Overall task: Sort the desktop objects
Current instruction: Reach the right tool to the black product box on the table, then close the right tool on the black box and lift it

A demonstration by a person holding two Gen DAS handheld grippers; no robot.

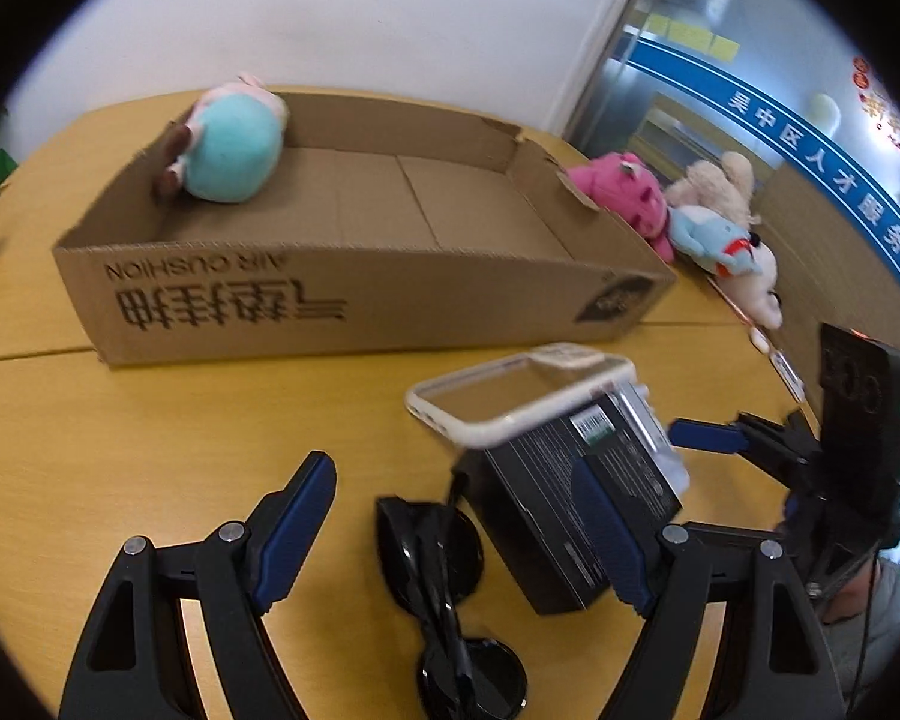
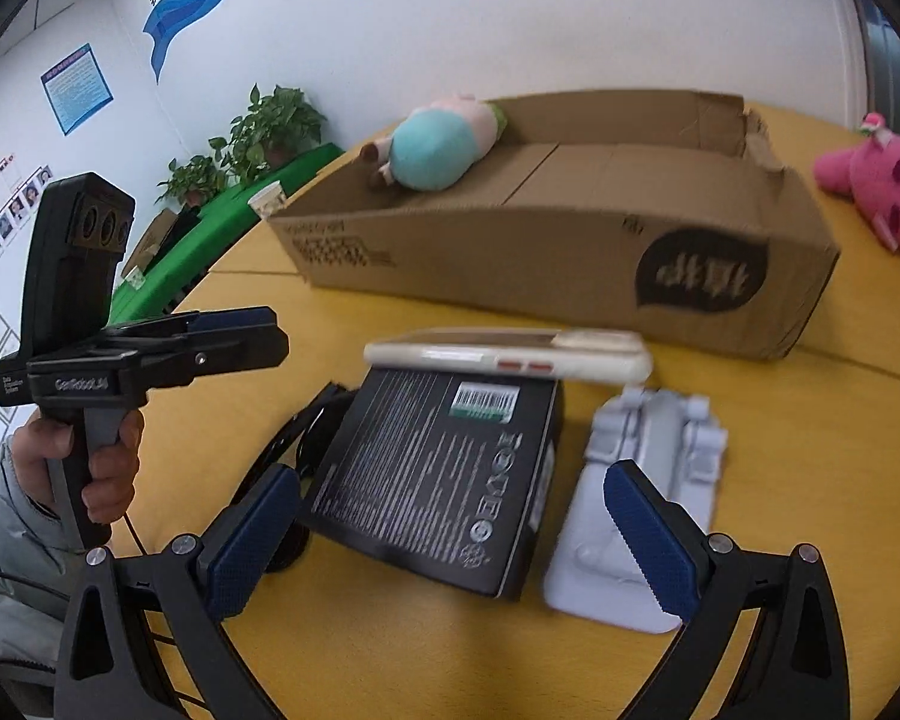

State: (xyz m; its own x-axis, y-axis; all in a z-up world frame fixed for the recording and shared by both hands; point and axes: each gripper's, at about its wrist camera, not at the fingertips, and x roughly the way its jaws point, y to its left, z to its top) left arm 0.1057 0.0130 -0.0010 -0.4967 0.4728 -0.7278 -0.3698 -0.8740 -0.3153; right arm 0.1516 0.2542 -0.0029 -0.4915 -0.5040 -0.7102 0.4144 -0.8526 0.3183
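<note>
A black box (image 1: 576, 510) (image 2: 438, 474) lies on the yellow table (image 1: 150, 438), with a white phone case (image 1: 516, 396) (image 2: 510, 354) resting on its far end. Black sunglasses (image 1: 444, 588) lie left of the box. A pale grey plastic part (image 2: 636, 504) lies right of it. My left gripper (image 1: 456, 534) is open, its fingers astride the sunglasses and the box's near left corner. My right gripper (image 2: 456, 540) is open, its fingers either side of the box and the grey part. A teal plush (image 1: 234, 147) (image 2: 432, 144) lies in the cardboard box (image 1: 354, 300) (image 2: 570, 264).
A pink plush (image 1: 630, 192) (image 2: 876, 186), a cream plush (image 1: 720, 186) and a blue-and-white plush (image 1: 726, 252) lie right of the cardboard box. A paper cup (image 2: 268, 202) stands at the table's far left edge. Plants (image 2: 258, 132) stand behind.
</note>
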